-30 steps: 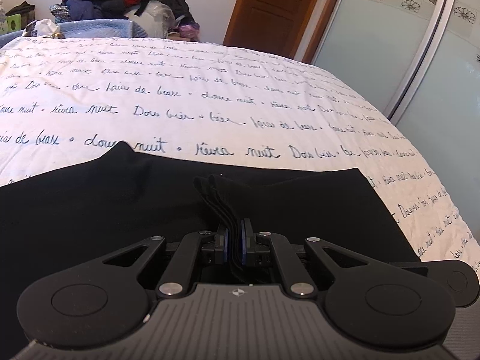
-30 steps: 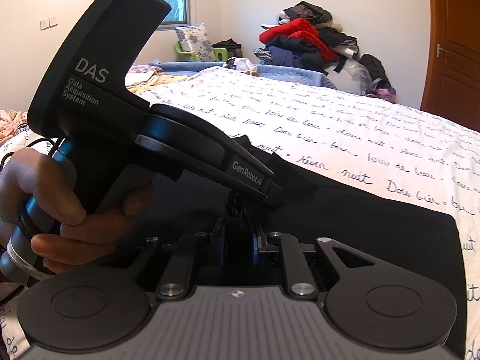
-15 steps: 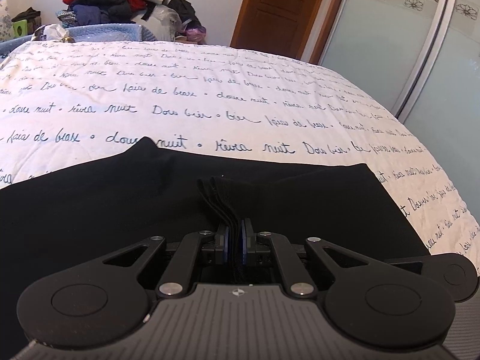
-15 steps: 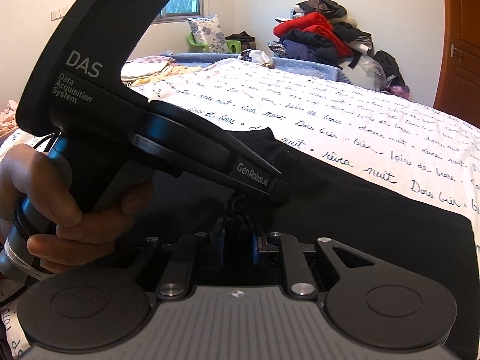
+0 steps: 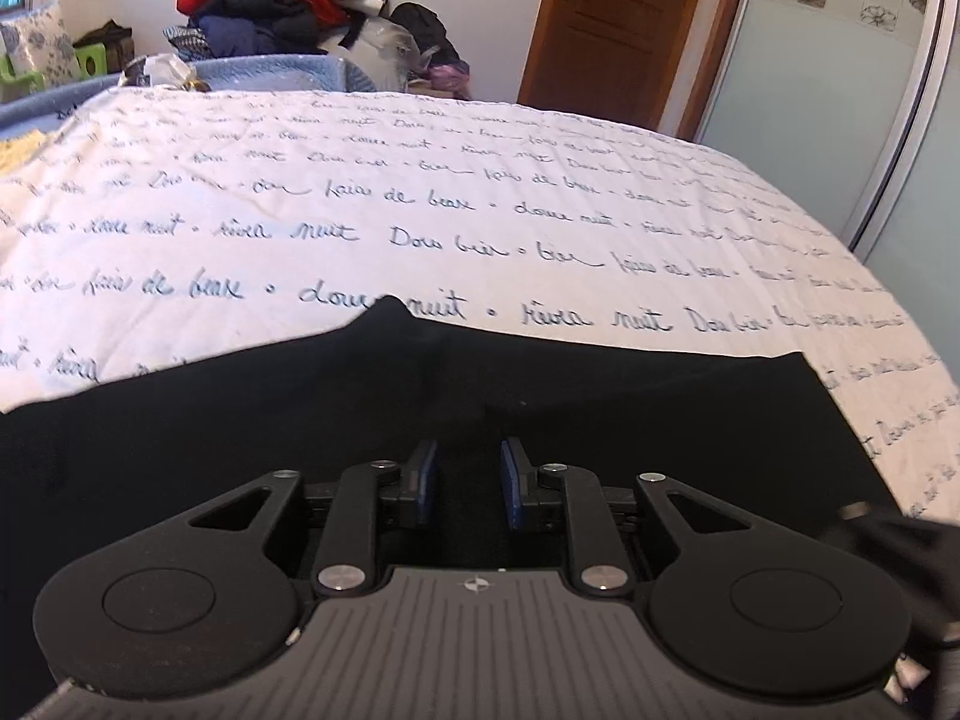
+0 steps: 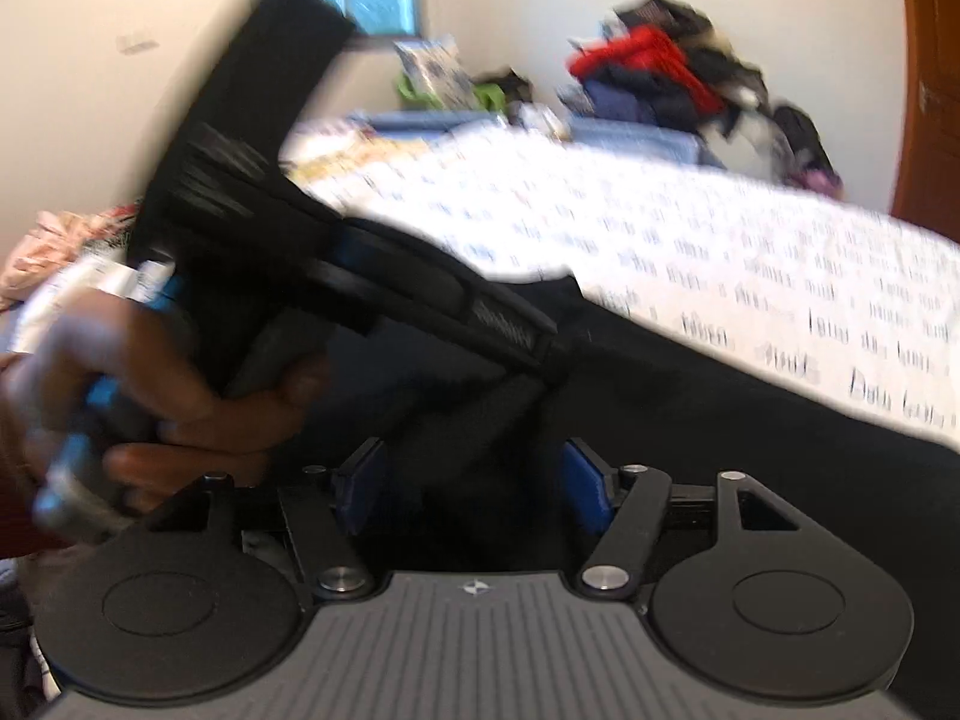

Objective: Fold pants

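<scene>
The left gripper (image 5: pixel 467 483) had its blue-padded fingers (image 5: pixel 425 480) parted narrowly, holding nothing, above the flat black fabric pants (image 5: pixel 240 420) that lay across the white script-printed bed cover (image 5: pixel 480 228). A pile of red and dark clothes (image 5: pixel 270 0) sat at 11 o'clock. The right gripper (image 6: pixel 474 489) stood wide open over the pants, beside the person's left hand (image 6: pixel 180 402).

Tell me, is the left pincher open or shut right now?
Open. The left gripper has its blue pads apart, with only the black pants lying flat beneath.
</scene>
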